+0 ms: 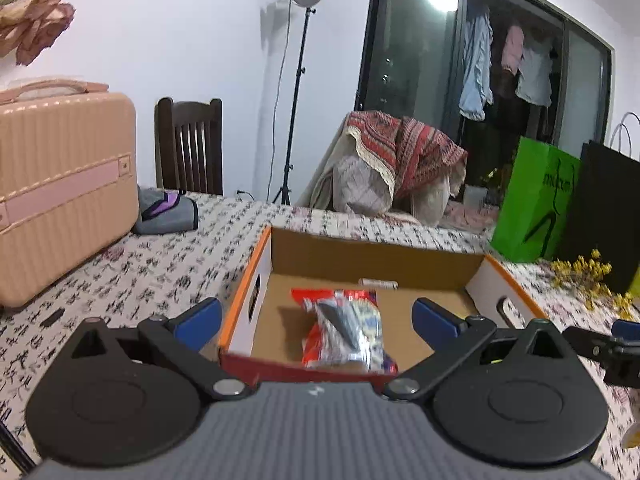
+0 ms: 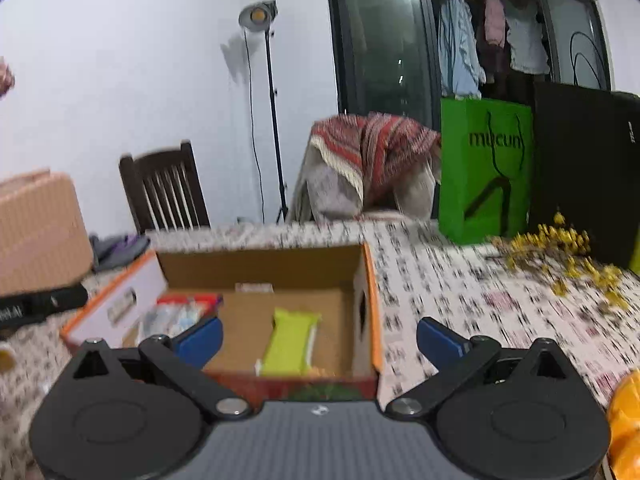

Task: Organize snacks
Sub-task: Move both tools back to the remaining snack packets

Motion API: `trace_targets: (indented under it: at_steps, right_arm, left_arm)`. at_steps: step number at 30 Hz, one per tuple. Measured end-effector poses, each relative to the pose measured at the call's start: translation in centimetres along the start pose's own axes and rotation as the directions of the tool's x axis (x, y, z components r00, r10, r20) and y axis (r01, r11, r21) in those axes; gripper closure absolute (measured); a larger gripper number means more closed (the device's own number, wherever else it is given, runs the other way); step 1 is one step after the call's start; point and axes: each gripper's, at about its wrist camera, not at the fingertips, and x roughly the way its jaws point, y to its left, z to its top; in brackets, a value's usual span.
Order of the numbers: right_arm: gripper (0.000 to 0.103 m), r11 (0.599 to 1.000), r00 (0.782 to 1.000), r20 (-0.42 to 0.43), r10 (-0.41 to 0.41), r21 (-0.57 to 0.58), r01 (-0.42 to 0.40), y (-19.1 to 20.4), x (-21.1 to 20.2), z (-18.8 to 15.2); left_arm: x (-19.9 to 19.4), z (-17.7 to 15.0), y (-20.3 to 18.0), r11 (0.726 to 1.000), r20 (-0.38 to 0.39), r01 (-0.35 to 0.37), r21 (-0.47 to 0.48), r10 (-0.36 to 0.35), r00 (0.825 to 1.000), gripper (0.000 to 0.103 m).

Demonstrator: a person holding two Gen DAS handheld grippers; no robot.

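An open cardboard box [image 1: 372,256] with orange-edged white sides stands on the patterned tablecloth. In the left wrist view a red and silver snack packet [image 1: 344,328] lies on the box floor, in front of my left gripper [image 1: 318,318], which is open and empty. In the right wrist view the same box [image 2: 264,264] holds a lime-green snack packet [image 2: 292,340] and the red packet [image 2: 180,312] at the left. My right gripper [image 2: 320,338] is open and empty above the box's front right corner. It also shows at the right edge of the left wrist view [image 1: 612,344].
A pink suitcase [image 1: 60,192] and a grey pouch [image 1: 168,212] are at the left. A green paper bag [image 2: 484,168], a black bag [image 2: 584,172] and yellow flowers [image 2: 560,256] stand at the right. An orange packet [image 2: 626,428] lies at the near right edge.
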Motion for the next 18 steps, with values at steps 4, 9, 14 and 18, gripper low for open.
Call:
trace_targets:
  at_steps: [4,9,14,18]
  right_arm:
    - [0.0,0.999,0.998,-0.062,-0.016,-0.032,0.014,-0.1,-1.0,-2.0]
    - [0.0,0.998,0.988,-0.153,-0.031,-0.054,0.023,-0.2,-1.3,-5.2]
    - [0.0,0.999,0.969,-0.244,-0.048,-0.029,0.042,-0.7,-0.4,-7.9]
    - [0.0,1.0,0.973,-0.232,0.009,-0.017,-0.013,-0.1,-0.8,-8.3]
  left_arm:
    - [-1.3,-1.2,0.4,1.0,-0.016,0.008,0.028,-0.008,1.0,0.0]
    - [-2.8,-3.2,1.4,0.999,-0.044,0.022,0.031,-0.021,0.999,0.0]
    - [-3.9,-5.4,2.8,1.0,-0.084,0.029,0.005,-0.028,0.996,0.0]
    - [-4.9,-6.4,3.4,0.999,-0.094,0.032,0.01,-0.031,0.995,0.0]
